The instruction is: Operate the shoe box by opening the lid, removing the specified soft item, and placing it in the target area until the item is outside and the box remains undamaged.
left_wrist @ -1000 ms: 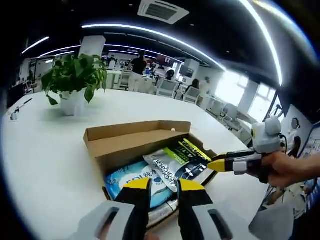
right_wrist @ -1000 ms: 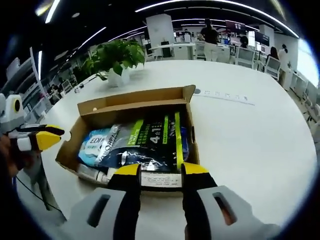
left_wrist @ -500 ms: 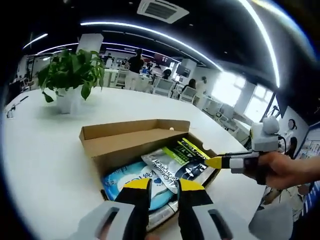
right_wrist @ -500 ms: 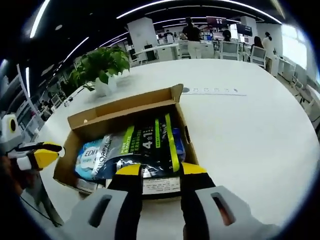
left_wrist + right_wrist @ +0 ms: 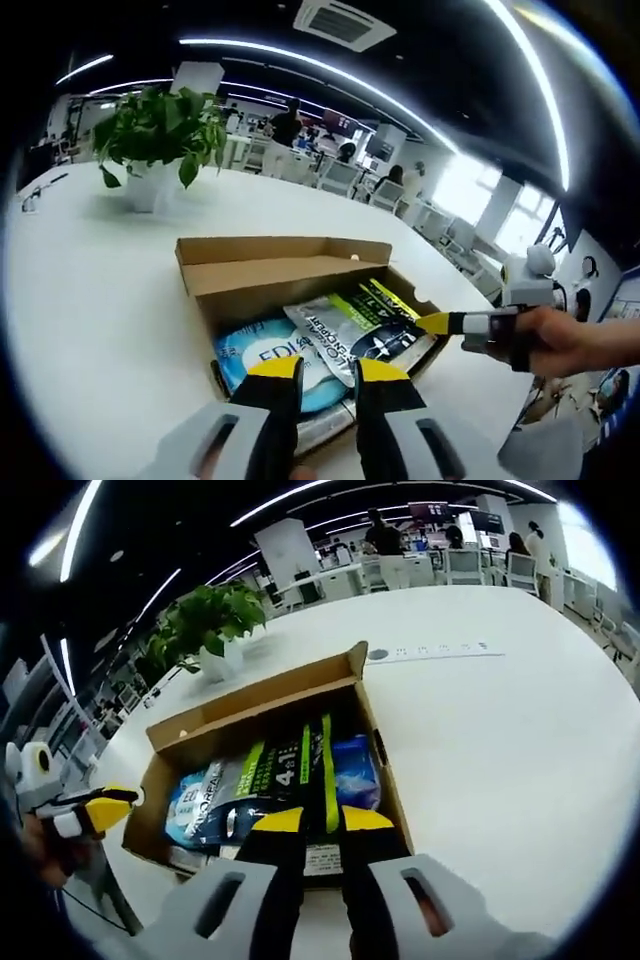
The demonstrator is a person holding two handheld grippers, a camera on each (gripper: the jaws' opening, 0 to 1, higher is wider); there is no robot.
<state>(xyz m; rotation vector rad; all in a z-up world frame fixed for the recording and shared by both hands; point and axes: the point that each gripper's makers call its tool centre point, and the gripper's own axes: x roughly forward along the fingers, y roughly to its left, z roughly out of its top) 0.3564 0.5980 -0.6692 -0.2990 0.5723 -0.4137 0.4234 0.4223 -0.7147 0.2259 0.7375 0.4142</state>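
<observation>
Right gripper view: "4" and "1" white on the black-green pouch (image 5: 300,772), box centre. "L'OREAL" partly legible on silver pouch (image 5: 213,798), 9 o'clock of it. Left gripper view: "EDI" on blue pack (image 5: 272,354).

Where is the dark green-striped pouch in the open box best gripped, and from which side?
Grip the dark pouch by its near edge, coming from above on the right gripper side. It lies flat on top of the other packets, its near edge at the cardboard box wall.

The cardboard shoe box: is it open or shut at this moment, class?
Open. The shoe box has its flap raised at the far side, and the dark green-striped pouch and blue packet lie exposed inside.
</observation>
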